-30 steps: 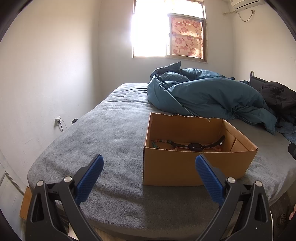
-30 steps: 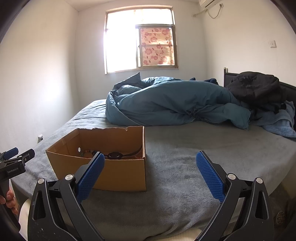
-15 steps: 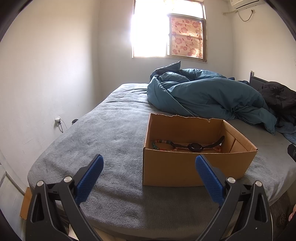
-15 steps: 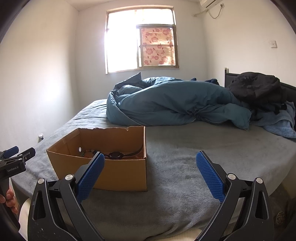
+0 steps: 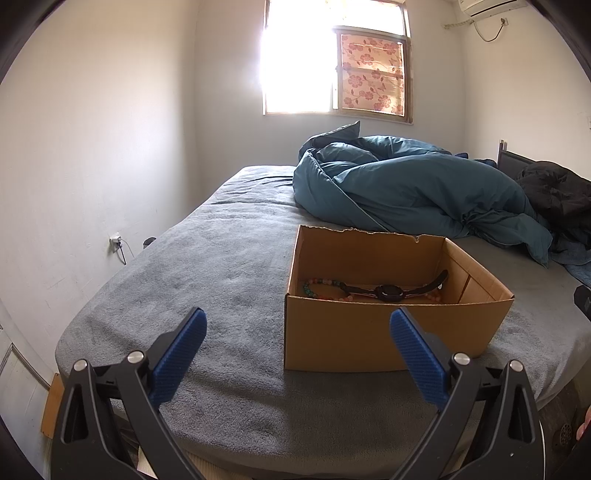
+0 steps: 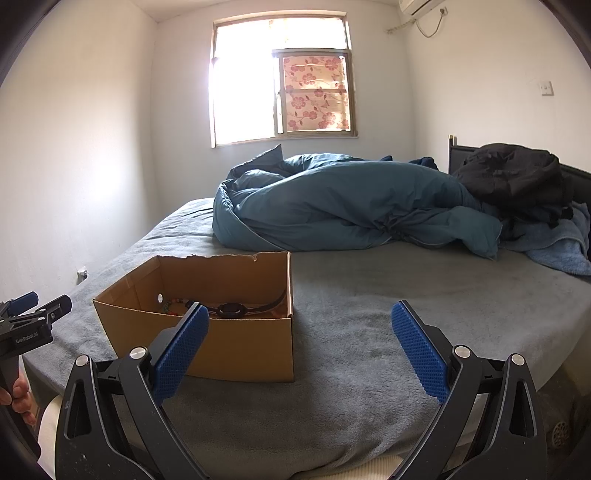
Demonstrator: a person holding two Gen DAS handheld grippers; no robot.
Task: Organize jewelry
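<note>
Ahead of both wide-open grippers (image 5: 297,328) (image 6: 300,324), jewelry (image 5: 373,290) lies inside the cardboard box (image 5: 369,332)

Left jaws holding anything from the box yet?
No. The left gripper is open and empty, short of the cardboard box, with the black band inside.

Straight ahead of the grippers a window (image 6: 280,79) in the far white wall (image 6: 380,96) lets in glaring daylight, its right pane covered by a pink flowered curtain (image 6: 316,98). Below it a bed (image 6: 369,295) with a grey blanket fills the room, a rumpled teal duvet (image 6: 347,206) heaped at its far side. To the right a dark headboard (image 6: 458,158) stands against the wall, with an air conditioner (image 5: 487,5) high above.
</note>
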